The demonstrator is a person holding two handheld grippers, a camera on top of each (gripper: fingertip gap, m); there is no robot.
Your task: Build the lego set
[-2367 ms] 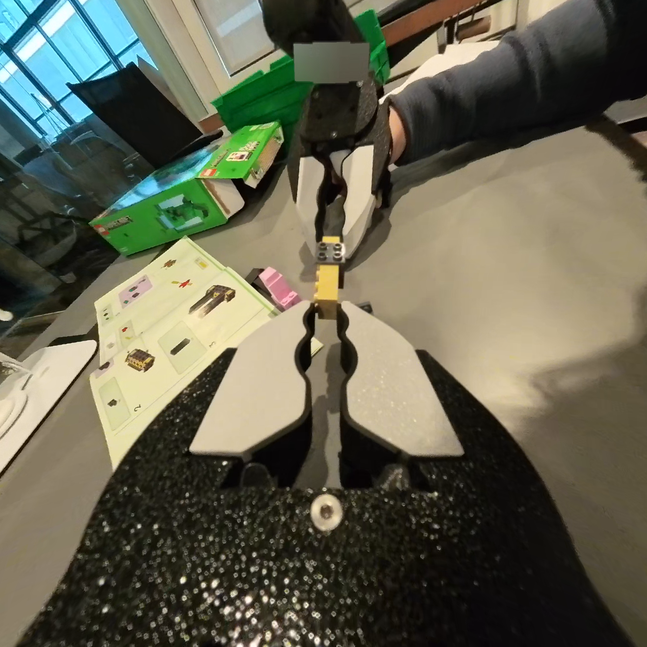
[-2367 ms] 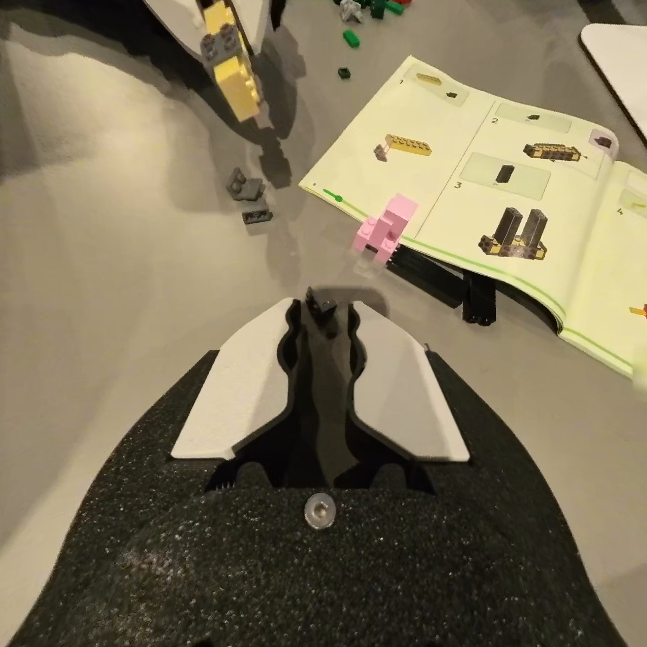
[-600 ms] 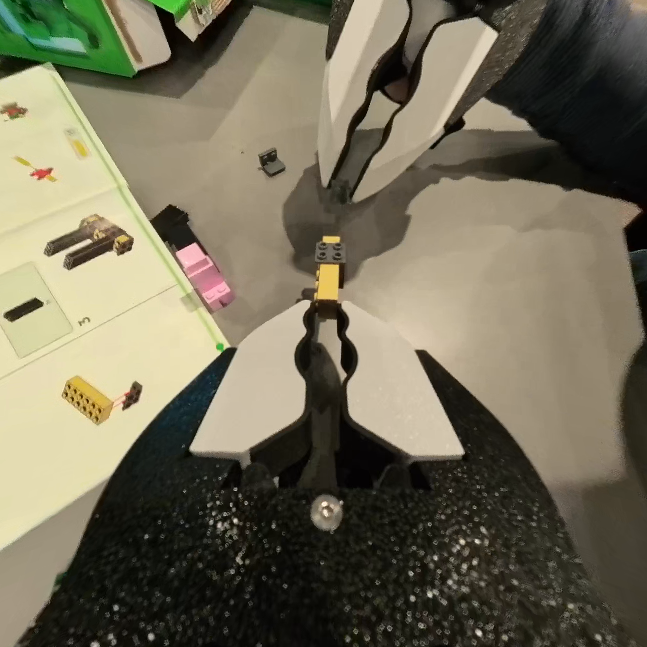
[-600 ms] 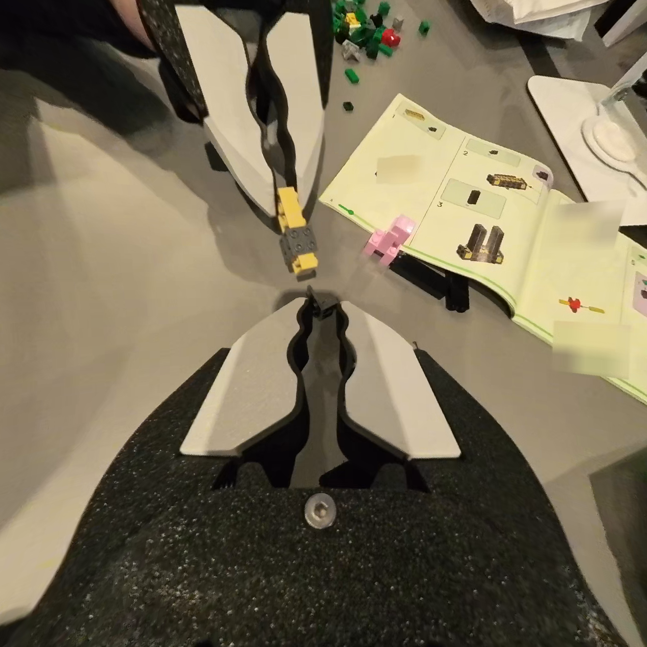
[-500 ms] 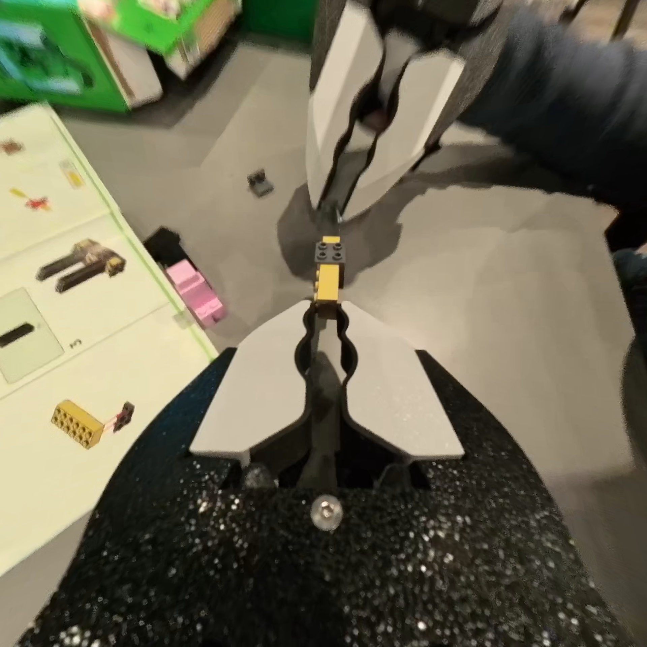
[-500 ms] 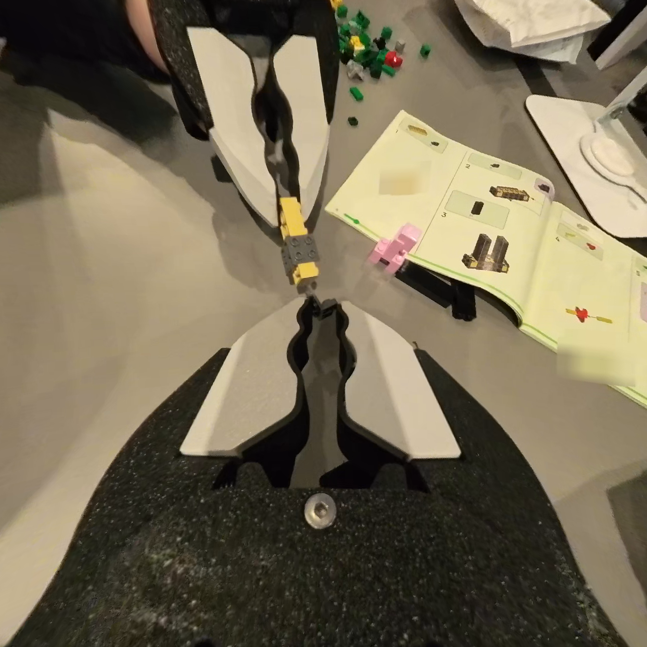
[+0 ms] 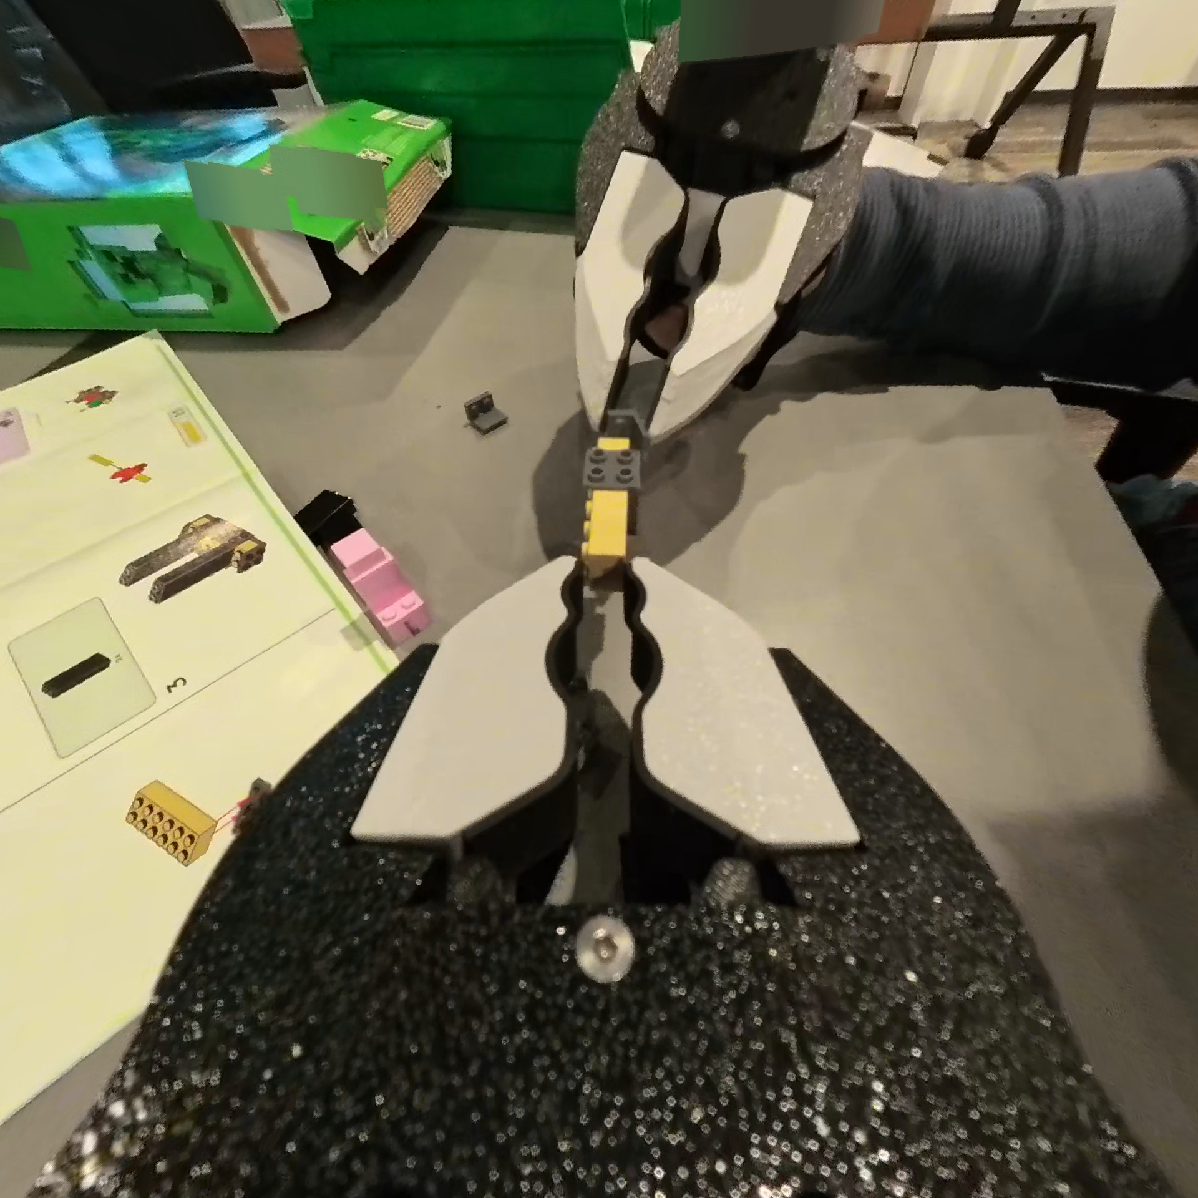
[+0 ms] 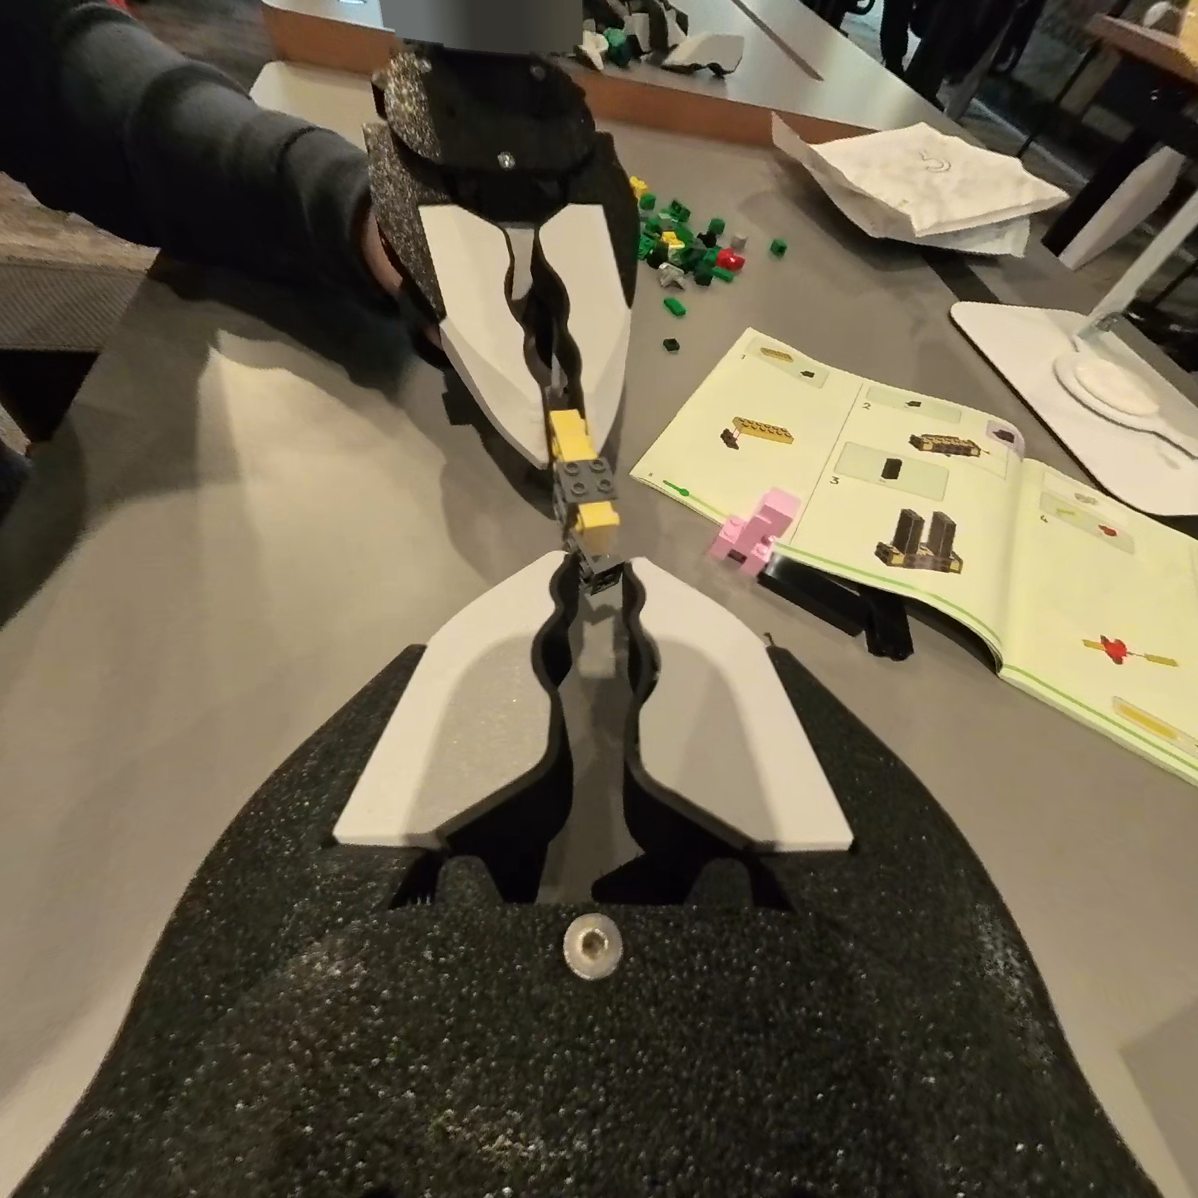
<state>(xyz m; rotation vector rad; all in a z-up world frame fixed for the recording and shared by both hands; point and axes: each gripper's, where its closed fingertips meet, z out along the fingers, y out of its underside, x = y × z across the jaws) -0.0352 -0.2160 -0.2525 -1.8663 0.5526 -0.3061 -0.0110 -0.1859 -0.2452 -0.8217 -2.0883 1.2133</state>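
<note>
My left gripper (image 7: 606,570) pinches the yellow brick (image 7: 608,524) over the table (image 7: 907,583) — right gripper (image 8: 593,570) clamps a small dark gray piece (image 8: 598,574) touching its end. I'd line up squarely, then push straight.

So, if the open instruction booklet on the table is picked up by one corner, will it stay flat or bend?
The instruction booklet would probably bend: its pages look thin and already curve upward near the fold. It likely weighs little. It lies open partly over black bricks, so lifting it may flop the pages shut.
</note>
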